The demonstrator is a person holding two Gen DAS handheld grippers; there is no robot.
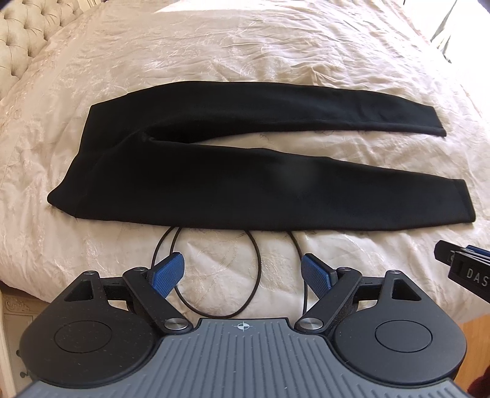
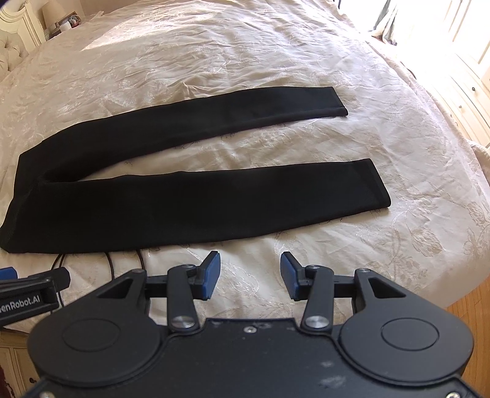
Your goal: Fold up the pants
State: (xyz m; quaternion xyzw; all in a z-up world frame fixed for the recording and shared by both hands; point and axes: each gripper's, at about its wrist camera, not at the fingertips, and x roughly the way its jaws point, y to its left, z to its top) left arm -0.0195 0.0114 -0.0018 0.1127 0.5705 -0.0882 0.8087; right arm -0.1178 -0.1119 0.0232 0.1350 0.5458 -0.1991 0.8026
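Observation:
Black pants (image 1: 214, 183) lie flat on the cream bedspread (image 1: 245, 55), waist to the left, the two legs spread apart and pointing right. They also show in the right wrist view (image 2: 153, 205). My left gripper (image 1: 243, 260) is open and empty, a little short of the near leg's edge. My right gripper (image 2: 250, 260) is open and empty, near the front of the bed below the near leg's hem end (image 2: 378, 186). The right gripper's side shows at the edge of the left wrist view (image 1: 465, 269).
A thin black cable (image 1: 245, 275) loops on the bedspread between the grippers and the pants. A tufted headboard (image 1: 27, 33) is at the far left. The bed edge and wooden floor (image 2: 477, 306) are at the right; a nightstand (image 2: 46, 21) stands far left.

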